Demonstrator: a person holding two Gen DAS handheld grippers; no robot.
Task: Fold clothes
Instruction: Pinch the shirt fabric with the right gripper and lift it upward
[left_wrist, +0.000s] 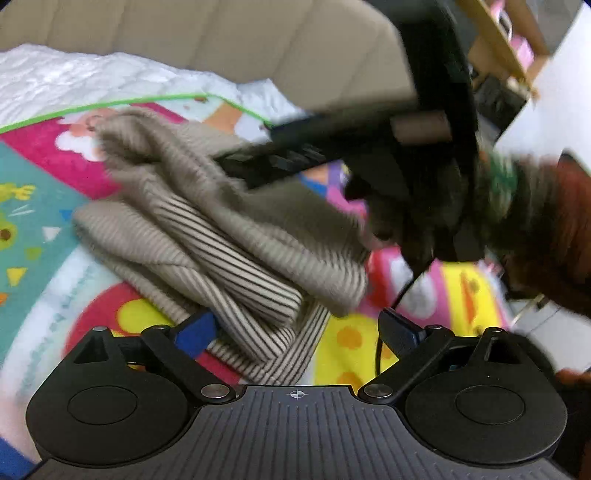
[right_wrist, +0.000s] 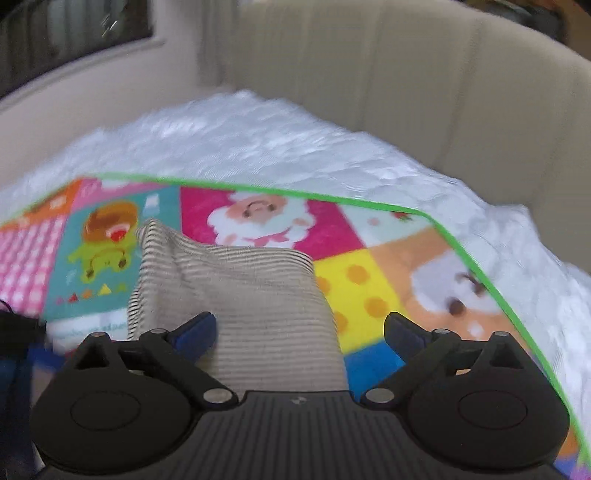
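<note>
A beige garment with thin dark stripes (left_wrist: 221, 236) lies bunched in folds on a colourful cartoon play mat (left_wrist: 48, 236). My left gripper (left_wrist: 297, 332) is open, its fingers spread just over the garment's near edge. My right gripper shows in the left wrist view (left_wrist: 369, 147) as a blurred black tool above the garment's far side, held by a gloved hand. In the right wrist view the right gripper (right_wrist: 299, 332) is open over the garment (right_wrist: 240, 295), which lies between its blue-tipped fingers (right_wrist: 195, 332) on the play mat (right_wrist: 369, 284).
The mat lies on a white quilted bed cover (right_wrist: 277, 140). A beige padded headboard (right_wrist: 406, 74) curves round the far side. Wooden shelving (left_wrist: 517, 48) stands beyond the bed at the right of the left wrist view.
</note>
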